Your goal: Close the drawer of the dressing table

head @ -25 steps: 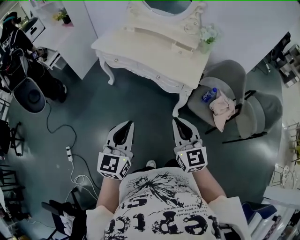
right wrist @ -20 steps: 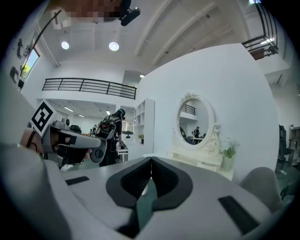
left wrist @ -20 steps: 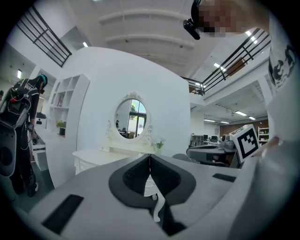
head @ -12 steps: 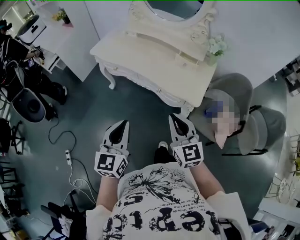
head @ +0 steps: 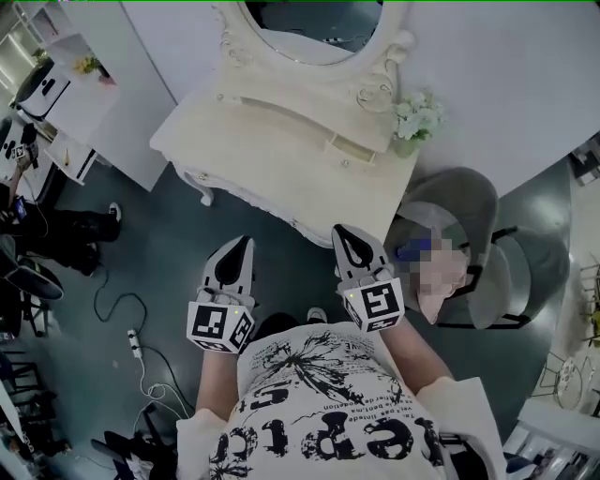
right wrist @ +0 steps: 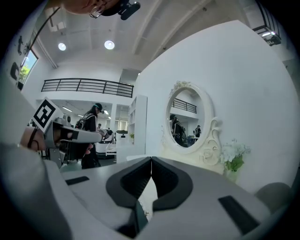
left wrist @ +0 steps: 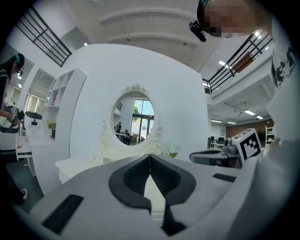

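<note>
Left tool [head: 246, 242] and right tool [head: 341, 230] both clenched shut, nothing in them, pointing at the desk

The cream-white carved wooden desk [head: 281, 159] is right ahead. The head view shows its small upper drawer [head: 345, 150] seemingly poking out near the white flowers [head: 417, 117]. Only the tool views show the oval mirror [left wrist: 135, 117] face-on.

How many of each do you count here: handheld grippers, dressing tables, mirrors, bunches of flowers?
Grippers: 2, the left gripper and the right gripper
Dressing table: 1
Mirror: 1
Bunch of flowers: 1
Total: 5
</note>
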Available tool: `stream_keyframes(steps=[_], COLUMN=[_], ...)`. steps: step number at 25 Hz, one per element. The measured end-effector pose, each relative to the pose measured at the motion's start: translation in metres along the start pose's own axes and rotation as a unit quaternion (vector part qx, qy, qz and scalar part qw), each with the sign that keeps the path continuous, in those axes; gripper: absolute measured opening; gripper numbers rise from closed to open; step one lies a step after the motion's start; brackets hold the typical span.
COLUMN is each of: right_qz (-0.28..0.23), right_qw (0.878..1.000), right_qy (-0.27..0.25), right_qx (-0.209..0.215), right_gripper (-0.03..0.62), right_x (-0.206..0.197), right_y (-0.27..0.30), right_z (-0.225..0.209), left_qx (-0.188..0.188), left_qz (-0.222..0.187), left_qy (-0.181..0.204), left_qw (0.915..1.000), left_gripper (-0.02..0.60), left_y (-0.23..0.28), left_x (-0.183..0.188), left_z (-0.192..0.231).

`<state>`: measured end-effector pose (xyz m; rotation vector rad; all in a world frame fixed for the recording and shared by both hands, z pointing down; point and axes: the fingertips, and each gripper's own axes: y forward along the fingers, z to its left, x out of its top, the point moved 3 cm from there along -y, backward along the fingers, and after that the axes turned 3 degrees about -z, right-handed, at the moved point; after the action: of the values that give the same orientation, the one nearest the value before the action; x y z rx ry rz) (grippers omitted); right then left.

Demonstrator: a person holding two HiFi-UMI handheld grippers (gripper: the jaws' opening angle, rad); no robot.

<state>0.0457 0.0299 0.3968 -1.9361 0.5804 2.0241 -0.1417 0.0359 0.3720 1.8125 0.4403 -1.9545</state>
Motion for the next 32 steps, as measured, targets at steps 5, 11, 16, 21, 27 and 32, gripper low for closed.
stream_keyframes(steps=[5,11,16,21,27,32], right_qz=[0.008,0.012,0.012,0.015,0.024,0.053], right_qw=[0.999,0.994,0.983,0.968,0.945,0.933], right_qy=[0.01,0.017,0.029,0.043,0.068,0.088], right_qx=[-0.037,-0.104,-0.18,-0.249,-0.318,-0.345], right_gripper=[0.017,0.017,0.017,0.017,0.017,0.017], right_x=[-0.007,-0.01,-0.005,-0.007,-0.022,-0.059], right_y=[0.025,0.066,0.105,0.144,0.168,0.178], right_z=[-0.045,-0.087,-0.118,-0.141,-0.157,-0.165], left_qx=[-0.032,-0.101,-0.178,-0.251,-0.315,-0.356], left_qz=[0.012,0.018,0.023,0.038,0.059,0.075], left_qy=[-0.003,0.003,0.003,0.016,0.019,0.003], left_qw=[0.9994,0.9947,0.9838,0.9672,0.9469,0.9314], left_gripper=[0.018,0.018,0.018,0.018,0.018,0.018], left_y=[0.061,0.14,0.218,0.283,0.332,0.355], left_x=[-0.004,-0.002,0.01,0.015,0.007,-0.013], left_z=[0.006,0.03,0.056,0.078,0.094,0.098])
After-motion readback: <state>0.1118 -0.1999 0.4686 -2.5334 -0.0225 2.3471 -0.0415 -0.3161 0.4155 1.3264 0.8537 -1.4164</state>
